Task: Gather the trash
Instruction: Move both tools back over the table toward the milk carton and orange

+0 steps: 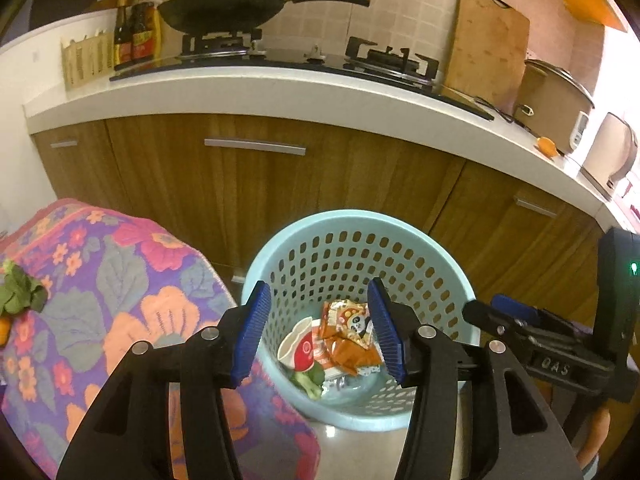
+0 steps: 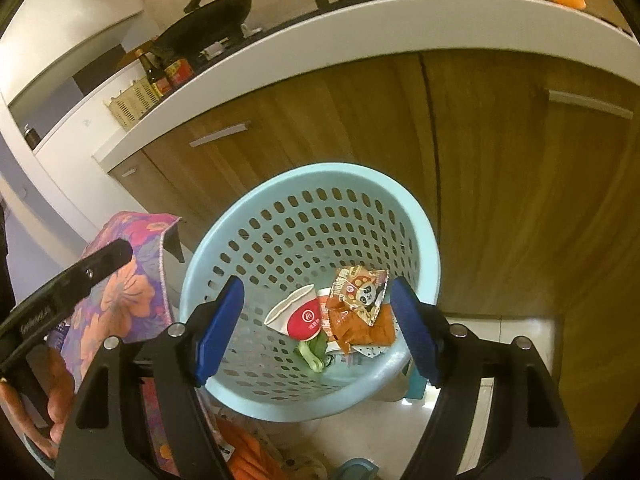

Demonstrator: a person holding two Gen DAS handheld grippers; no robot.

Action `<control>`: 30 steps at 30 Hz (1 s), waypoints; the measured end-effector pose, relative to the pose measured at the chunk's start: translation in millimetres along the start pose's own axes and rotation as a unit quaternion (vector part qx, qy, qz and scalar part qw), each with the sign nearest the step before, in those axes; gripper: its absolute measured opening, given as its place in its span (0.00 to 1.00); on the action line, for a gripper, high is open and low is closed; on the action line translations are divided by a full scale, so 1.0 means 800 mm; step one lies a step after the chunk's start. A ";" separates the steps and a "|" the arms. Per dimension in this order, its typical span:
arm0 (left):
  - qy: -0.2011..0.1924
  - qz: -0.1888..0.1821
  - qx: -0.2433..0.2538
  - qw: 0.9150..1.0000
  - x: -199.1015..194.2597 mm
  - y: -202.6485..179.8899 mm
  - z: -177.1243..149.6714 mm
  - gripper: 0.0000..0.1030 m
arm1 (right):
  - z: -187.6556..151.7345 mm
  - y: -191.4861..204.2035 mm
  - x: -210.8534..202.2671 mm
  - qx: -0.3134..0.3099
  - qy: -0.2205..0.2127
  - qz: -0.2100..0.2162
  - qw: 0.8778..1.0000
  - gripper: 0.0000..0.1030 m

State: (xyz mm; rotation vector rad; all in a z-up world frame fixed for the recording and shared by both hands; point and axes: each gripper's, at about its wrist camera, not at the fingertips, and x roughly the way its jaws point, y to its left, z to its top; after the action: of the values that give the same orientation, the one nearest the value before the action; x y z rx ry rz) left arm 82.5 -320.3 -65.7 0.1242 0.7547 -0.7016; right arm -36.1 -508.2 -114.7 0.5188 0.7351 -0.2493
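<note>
A light blue perforated basket [image 1: 400, 240] stands on the floor by the cabinets; it also shows in the right wrist view [image 2: 280, 184]. Inside lie a crushed red-and-white paper cup [image 1: 302, 346] [image 2: 298, 314], orange snack wrappers [image 1: 348, 340] [image 2: 358, 300] and a green vegetable scrap [image 1: 310, 382] [image 2: 314, 354]. My left gripper [image 1: 320, 332] is open and empty above the basket. My right gripper [image 2: 318, 328] is open and empty above it too, and shows at the right of the left wrist view [image 1: 504, 312].
A table with a floral cloth [image 1: 100, 280] [image 2: 128, 280] stands left of the basket, with a green leaf [image 1: 20, 292] and an orange bit on it. Behind are wooden cabinets [image 1: 260, 192], a white counter [image 1: 280, 92] with wok, stove, bottles, cutting board and rice cooker.
</note>
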 end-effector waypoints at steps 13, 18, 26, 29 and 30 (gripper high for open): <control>-0.058 0.009 -0.036 0.998 -0.098 0.051 -0.025 0.48 | -0.005 0.079 -0.028 -0.055 -0.018 0.015 0.998 0.70; -0.072 0.025 -0.050 0.996 -0.128 0.080 -0.040 0.50 | -0.013 0.138 -0.035 -0.108 -0.022 0.037 0.993 0.75; -0.089 0.074 -0.086 0.989 -0.189 0.164 -0.077 0.56 | -0.033 0.261 -0.023 -0.201 -0.018 0.067 0.977 0.77; -0.097 0.105 -0.102 0.984 -0.214 0.200 -0.092 0.57 | -0.048 0.309 -0.012 -0.233 -0.011 0.079 0.969 0.77; -0.100 0.114 -0.109 0.982 -0.224 0.214 -0.096 0.57 | -0.051 0.320 -0.008 -0.239 -0.011 0.082 0.967 0.77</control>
State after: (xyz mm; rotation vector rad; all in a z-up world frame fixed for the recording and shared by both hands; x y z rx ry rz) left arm 52.1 -65.8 -26.5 -0.0587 0.6083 -0.4025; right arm 36.5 -269.3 -43.2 0.1148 0.6975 0.0798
